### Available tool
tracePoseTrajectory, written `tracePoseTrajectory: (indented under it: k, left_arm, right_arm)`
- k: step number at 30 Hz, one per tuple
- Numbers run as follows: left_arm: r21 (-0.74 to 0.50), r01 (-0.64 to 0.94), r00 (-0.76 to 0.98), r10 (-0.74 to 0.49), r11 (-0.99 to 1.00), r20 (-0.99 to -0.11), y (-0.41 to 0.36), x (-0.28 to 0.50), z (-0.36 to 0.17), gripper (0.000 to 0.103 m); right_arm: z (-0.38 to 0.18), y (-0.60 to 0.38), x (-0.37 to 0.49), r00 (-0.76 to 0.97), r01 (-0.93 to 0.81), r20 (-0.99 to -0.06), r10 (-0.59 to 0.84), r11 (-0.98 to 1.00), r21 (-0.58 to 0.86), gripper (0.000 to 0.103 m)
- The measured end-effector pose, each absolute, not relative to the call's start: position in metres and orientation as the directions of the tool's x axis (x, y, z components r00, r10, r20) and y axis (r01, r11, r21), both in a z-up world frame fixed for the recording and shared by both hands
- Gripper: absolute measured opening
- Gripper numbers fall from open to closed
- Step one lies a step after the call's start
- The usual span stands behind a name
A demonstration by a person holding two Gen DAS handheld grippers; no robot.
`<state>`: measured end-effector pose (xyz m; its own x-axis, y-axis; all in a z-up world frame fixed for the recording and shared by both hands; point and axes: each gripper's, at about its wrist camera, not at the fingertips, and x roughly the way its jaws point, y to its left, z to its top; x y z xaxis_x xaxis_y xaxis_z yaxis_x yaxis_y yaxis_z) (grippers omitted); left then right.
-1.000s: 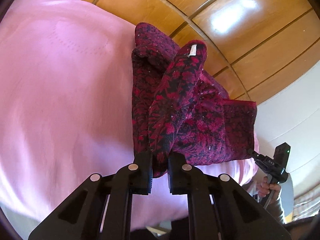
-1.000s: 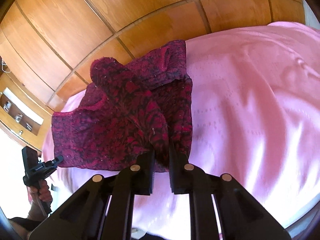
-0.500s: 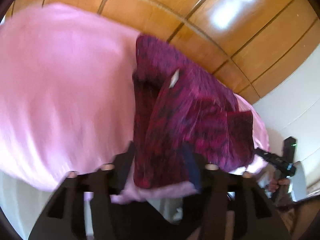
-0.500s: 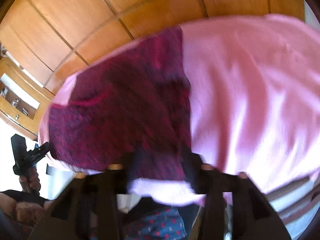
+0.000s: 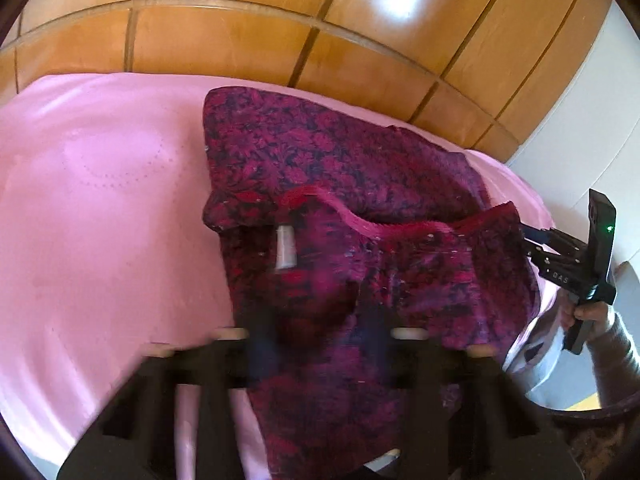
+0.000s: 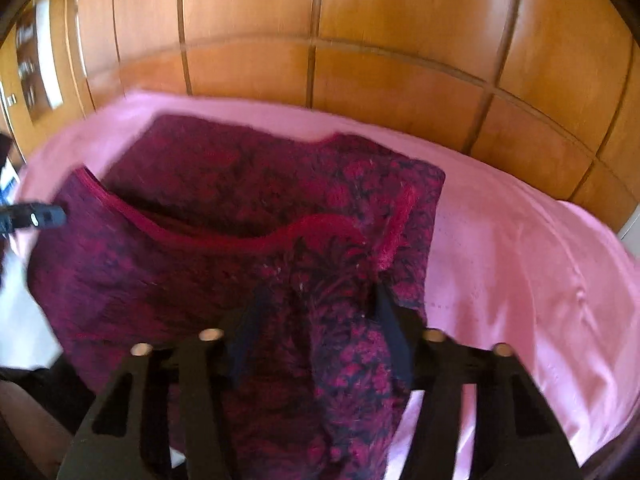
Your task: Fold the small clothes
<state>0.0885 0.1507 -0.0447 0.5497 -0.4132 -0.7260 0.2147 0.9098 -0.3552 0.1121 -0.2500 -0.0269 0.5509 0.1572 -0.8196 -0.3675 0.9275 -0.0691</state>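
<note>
A dark red garment [image 5: 340,184] with a black floral print lies on a bed covered by a pink sheet [image 5: 100,200], close to the far edge of the bed where a wooden panelled wall [image 5: 240,40] rises behind it. The garment's near part hangs over the near edge of the bed, toward both cameras.

In the left wrist view, the left gripper [image 5: 316,320] is blurred; its jaws stand apart and are closing, with the garment's near hem bunched between them. Whether the pads already press the cloth is hard to tell. This view alone shows a small white label [image 5: 285,247] on the cloth, and, at the garment's right side, the right gripper [image 5: 532,240] with a hand [image 5: 588,312] and grey sleeve [image 5: 616,360] behind it.

In the right wrist view, the right gripper [image 6: 316,300] also has its jaws apart and closing, a fold of the garment [image 6: 240,184] lying between them. This view alone shows a bright red trimmed edge [image 6: 280,236] curving across the cloth, the tip of the left gripper [image 6: 36,216] at the garment's left side, and a shelf recess [image 6: 36,56] in the wall.
</note>
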Motion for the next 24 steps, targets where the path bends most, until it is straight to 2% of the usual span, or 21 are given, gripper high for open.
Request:
tracePoseTrajectory:
  k: [1, 3, 9, 14, 17, 24]
  left_arm:
    - [-0.350, 0.216, 0.561, -0.410, 0.911, -0.719, 0.153, 0.085, -0.043, 0.016]
    - [-0.378, 0.224, 0.587, -0.434, 0.898, -0.684, 0.161, 0.075, -0.036, 0.014]
    - [-0.399, 0.215, 0.655, -0.434, 0.892, -0.618, 0.176, 0.050, -0.006, 0.013]
    - [-0.378, 0.240, 0.719, -0.425, 0.894, -0.549, 0.177, 0.063, 0.026, 0.013]
    - [-0.326, 0.224, 0.735, -0.379, 0.918, -0.562, 0.175, 0.090, 0.031, 0.013]
    - [-0.332, 0.113, 0.713, -0.310, 0.936, -0.629, 0.180, 0.173, 0.009, 0.012]
  right_arm:
    - [-0.026, -0.254, 0.111, 0.546, -0.367, -0.822, 0.164, 0.928, -0.058, 0.019]
    - [-0.017, -0.262, 0.104, 0.548, -0.371, -0.814, 0.192, 0.928, -0.031, 0.016]
    - [0.032, -0.283, 0.092, 0.593, -0.332, -0.759, 0.269, 0.940, 0.073, 0.016]
    - [0.059, -0.290, 0.117, 0.630, -0.304, -0.699, 0.339, 0.936, 0.179, 0.016]
    - [0.056, -0.289, 0.141, 0.636, -0.283, -0.698, 0.328, 0.941, 0.183, 0.016]
    - [0.019, -0.288, 0.223, 0.624, -0.161, -0.736, 0.263, 0.965, 0.208, 0.016]
